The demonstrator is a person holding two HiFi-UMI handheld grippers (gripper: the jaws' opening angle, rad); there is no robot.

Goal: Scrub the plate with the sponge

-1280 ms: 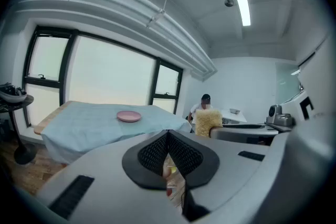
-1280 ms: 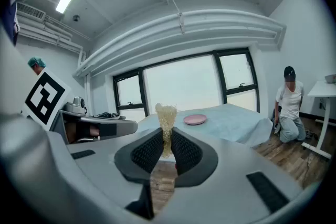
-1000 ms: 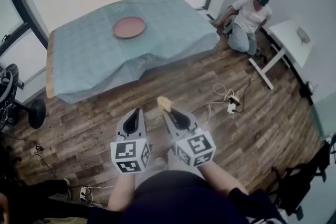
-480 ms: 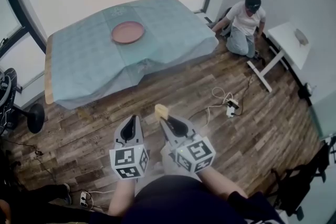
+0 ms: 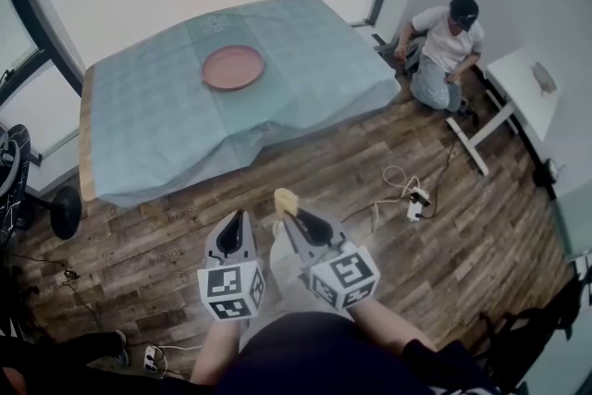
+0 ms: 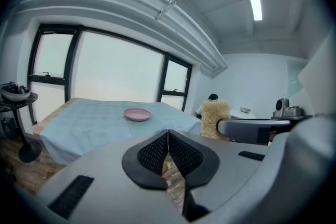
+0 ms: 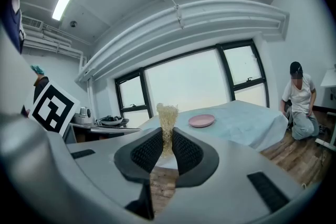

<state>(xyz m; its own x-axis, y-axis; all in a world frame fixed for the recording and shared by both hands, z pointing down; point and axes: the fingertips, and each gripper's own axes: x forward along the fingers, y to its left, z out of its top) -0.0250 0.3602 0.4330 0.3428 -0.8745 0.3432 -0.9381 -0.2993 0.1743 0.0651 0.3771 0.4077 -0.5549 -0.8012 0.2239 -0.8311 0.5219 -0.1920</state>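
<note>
Sponge (image 7: 167, 113), yellow and coarse, stands upright, clamped between the fingers (image 7: 187, 151) of the right gripper (image 7: 167, 135), with its top poking above their tips. The left gripper (image 6: 167, 135) has its fingers pressed together with nothing between them. Both grippers hang side by side over the wooden floor (image 5: 388, 153), well apart from the pink plate (image 5: 233, 67), which lies on the cloth-covered tabletop (image 5: 148, 125) ahead. A person (image 5: 444, 46) sits on the floor by the tabletop's far right corner.
</note>
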